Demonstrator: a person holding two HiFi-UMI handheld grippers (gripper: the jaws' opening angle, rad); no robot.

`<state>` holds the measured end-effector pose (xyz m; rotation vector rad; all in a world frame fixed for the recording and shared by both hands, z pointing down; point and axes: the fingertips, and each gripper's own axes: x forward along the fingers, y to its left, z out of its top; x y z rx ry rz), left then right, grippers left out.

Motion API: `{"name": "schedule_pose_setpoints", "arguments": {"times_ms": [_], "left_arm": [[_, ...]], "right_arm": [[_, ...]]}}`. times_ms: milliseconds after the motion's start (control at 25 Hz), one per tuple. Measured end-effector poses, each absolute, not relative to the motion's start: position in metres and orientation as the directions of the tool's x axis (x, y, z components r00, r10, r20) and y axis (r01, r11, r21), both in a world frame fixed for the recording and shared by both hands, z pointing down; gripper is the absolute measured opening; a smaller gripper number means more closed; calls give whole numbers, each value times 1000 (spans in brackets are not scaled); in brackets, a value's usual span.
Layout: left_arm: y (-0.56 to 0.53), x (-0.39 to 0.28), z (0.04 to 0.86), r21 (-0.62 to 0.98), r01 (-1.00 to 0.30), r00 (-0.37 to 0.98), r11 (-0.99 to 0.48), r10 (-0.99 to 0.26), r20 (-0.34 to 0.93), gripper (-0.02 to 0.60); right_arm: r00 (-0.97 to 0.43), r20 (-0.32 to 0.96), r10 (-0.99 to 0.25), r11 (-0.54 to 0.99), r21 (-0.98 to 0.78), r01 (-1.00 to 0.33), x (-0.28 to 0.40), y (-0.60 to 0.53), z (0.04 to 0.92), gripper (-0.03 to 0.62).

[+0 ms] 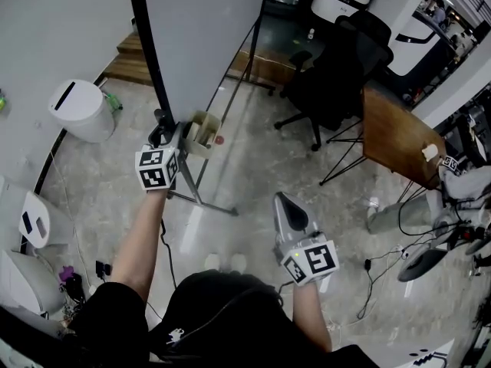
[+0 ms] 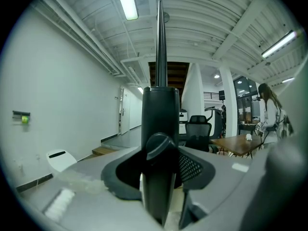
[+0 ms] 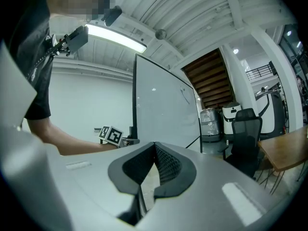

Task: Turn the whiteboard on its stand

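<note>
The whiteboard (image 1: 203, 37) stands tall on a black wheeled stand (image 1: 201, 184), seen nearly edge-on in the head view. My left gripper (image 1: 163, 135) is shut on the board's black side frame (image 1: 149, 52), low down by a locking knob (image 2: 159, 146). In the left gripper view that frame (image 2: 160, 114) runs straight up between the jaws of the left gripper (image 2: 161, 177). My right gripper (image 1: 285, 205) hangs lower and to the right, away from the board, shut and holding nothing. In the right gripper view, past the right gripper (image 3: 154, 150), the whiteboard (image 3: 163, 109) shows its white face.
A small tray (image 1: 201, 133) hangs on the stand. A white bin (image 1: 80, 110) stands to the left, with a wooden step (image 1: 130, 64) behind it. A black office chair (image 1: 337, 75) and a wooden table (image 1: 395, 136) are at the right. Cables (image 1: 383, 259) lie on the floor.
</note>
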<state>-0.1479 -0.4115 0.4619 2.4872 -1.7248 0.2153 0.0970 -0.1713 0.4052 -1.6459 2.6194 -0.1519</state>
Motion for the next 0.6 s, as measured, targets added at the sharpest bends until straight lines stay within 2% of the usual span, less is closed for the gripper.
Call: {"name": "schedule_pose_setpoints", "arguments": {"times_ms": [600], "left_arm": [[-357, -165, 463, 2, -938, 340, -346, -921, 189, 192]], "right_arm": [[-465, -3, -885, 462, -115, -879, 94, -169, 406, 6]]}}
